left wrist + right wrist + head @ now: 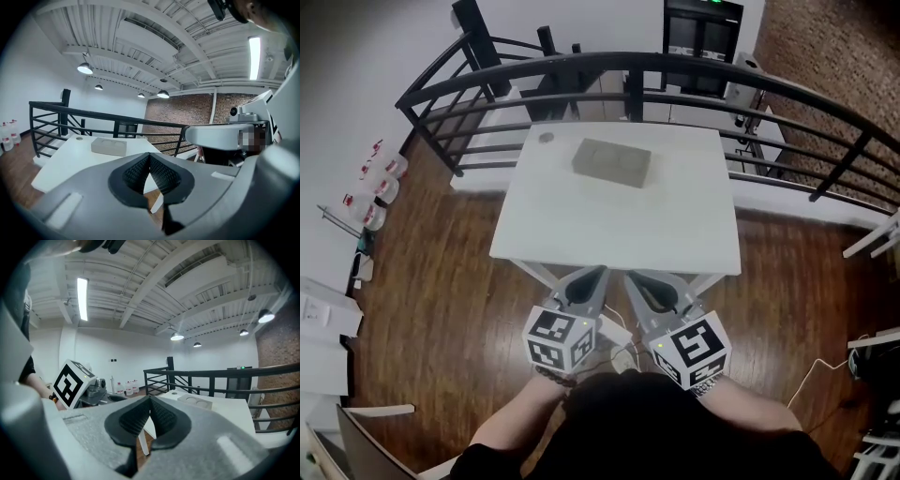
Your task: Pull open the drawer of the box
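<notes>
1. Floor (pixel 441 253): dark brown wood planks with a glossy finish, running under and around everything else.

2. Railing (pixel 675 70): black metal with a flat top rail, horizontal bars and square posts. It curves round the far side of the desk.

3. Desk (pixel 619 225): matte white, smooth square top on slanted white legs.

4. Box (pixel 612 162): grey, low and rectangular with a dull, stone-like surface. The gripper views show two shallow round recesses in its top. It lies on the far half of the desk, a little left of centre and askew to the desk edges. Its drawer front cannot be made out.

5. Left tongs (pixel 586 277): grey plastic shell with black ribbed pads. Its jaws are pressed together at the tips with nothing between them (pixel 150 157). It is held low over the floor just short of the desk's near edge, pointing toward the desk and well apart from the box. A marker cube (pixel 560 339) with black-and-white square patterns sits at its rear.

6. Right tongs (pixel 653 283): same build, just beside the left one and angled the same way. Its jaws are likewise closed on nothing (pixel 150 399).

7. Bottles (pixel 380 178): translucent plastic with red details, clustered on the floor at far left.

8. Disc (pixel 546 137): small, round and grey, lying on the desk's far left corner.
</notes>
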`<control>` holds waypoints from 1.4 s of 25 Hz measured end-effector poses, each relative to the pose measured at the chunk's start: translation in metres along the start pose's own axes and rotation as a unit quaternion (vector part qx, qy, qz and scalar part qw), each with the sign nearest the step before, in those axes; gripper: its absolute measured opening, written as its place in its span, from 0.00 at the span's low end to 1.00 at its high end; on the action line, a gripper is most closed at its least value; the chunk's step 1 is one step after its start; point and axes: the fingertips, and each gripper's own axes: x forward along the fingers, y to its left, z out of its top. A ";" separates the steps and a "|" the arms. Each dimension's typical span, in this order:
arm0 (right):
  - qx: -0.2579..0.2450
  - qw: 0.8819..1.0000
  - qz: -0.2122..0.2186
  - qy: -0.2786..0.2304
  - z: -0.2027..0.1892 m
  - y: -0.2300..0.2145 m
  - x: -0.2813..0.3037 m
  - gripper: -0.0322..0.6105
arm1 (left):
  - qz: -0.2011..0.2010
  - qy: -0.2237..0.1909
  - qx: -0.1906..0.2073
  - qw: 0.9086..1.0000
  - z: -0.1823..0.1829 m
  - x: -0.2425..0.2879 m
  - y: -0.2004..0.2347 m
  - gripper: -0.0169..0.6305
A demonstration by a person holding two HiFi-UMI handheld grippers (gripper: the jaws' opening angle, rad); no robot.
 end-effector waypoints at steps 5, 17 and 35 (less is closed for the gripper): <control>0.000 1.000 0.000 -0.010 -0.007 0.029 -0.039 0.04 | -0.003 -0.002 0.013 1.000 -0.010 -0.028 -0.035 0.04; 0.025 0.999 0.013 -0.017 -0.025 0.100 -0.111 0.04 | 0.010 0.014 0.027 0.999 -0.041 -0.111 -0.096 0.04; 0.018 0.999 -0.042 -0.027 -0.006 0.177 -0.045 0.04 | -0.038 -0.010 0.035 0.999 -0.029 -0.180 -0.020 0.04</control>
